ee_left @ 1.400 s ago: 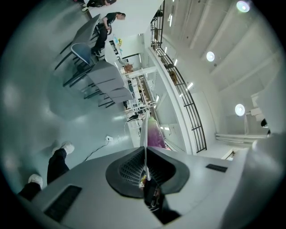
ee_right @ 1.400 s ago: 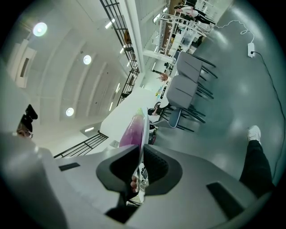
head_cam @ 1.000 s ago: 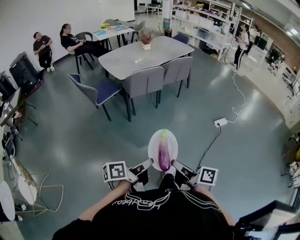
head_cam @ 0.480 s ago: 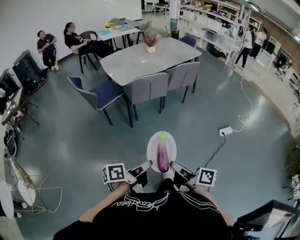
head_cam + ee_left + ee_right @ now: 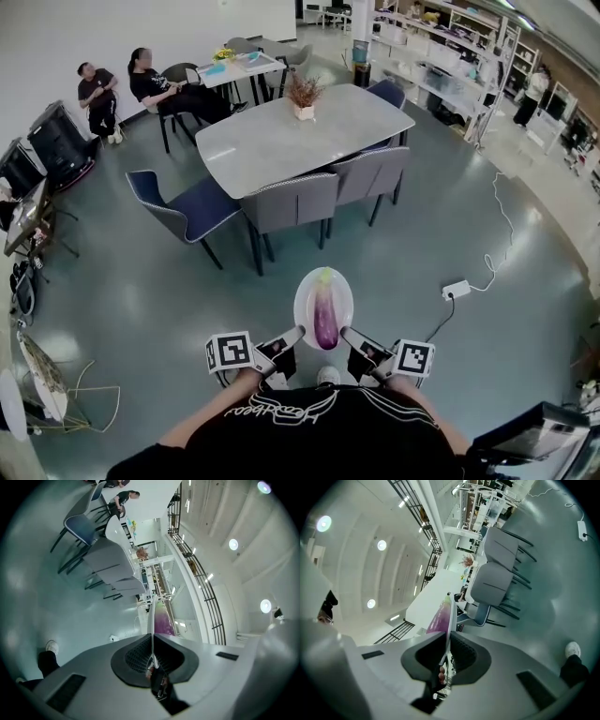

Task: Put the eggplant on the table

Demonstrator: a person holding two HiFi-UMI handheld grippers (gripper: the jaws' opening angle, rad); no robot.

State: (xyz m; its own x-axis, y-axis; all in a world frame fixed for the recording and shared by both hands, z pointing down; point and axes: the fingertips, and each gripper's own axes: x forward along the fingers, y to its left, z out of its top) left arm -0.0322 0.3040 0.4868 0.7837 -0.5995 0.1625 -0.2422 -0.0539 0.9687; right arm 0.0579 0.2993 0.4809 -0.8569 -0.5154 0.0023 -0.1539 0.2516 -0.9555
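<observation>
A purple eggplant (image 5: 325, 316) with a green stem lies lengthwise on a white plate (image 5: 307, 300), carried above the floor in the head view. My left gripper (image 5: 292, 335) is shut on the plate's near left rim and my right gripper (image 5: 350, 333) is shut on its near right rim. In the left gripper view the plate (image 5: 152, 620) runs edge-on between the closed jaws, with the eggplant (image 5: 161, 622) beyond it. The right gripper view shows the plate's edge (image 5: 448, 620) clamped the same way, the eggplant (image 5: 439, 618) to its left. A grey table (image 5: 295, 129) stands ahead.
Grey chairs (image 5: 292, 202) and a blue chair (image 5: 187, 212) line the table's near side. A potted plant (image 5: 303, 94) stands on the table. Two seated people (image 5: 141, 80) are at the back left. A power strip with a cable (image 5: 457, 289) lies on the floor to the right. Shelves line the far right.
The table and chairs have drawn nearer and lower in the head view as the plate is carried forward. Both grippers keep the same hold on the plate.
</observation>
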